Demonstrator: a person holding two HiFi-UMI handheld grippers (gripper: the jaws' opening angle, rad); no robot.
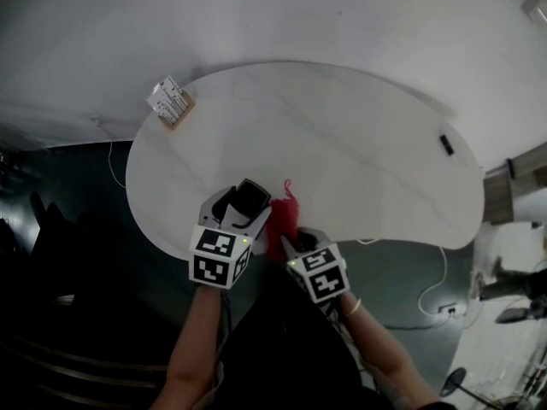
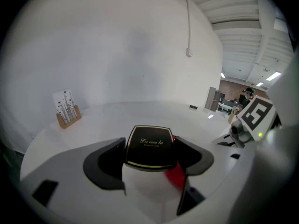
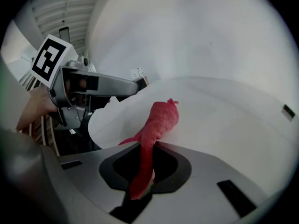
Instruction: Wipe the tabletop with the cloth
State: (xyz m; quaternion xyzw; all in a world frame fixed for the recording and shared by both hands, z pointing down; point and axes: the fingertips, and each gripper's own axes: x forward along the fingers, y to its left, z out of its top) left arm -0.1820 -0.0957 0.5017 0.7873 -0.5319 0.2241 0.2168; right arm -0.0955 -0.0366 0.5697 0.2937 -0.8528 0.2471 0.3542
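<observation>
Left gripper (image 2: 149, 162) clamps box (image 2: 150, 146); right gripper (image 3: 145, 167), cloth (image 3: 161, 118).

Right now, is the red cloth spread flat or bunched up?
Bunched up: the red cloth is gathered into a narrow roll, pinched in the right gripper, its far end lying on the tabletop.

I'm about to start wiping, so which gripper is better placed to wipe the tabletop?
Right. The right gripper is shut on the red cloth, whose free end rests on the tabletop near its front edge. The left gripper holds a black box, not the cloth.
</observation>
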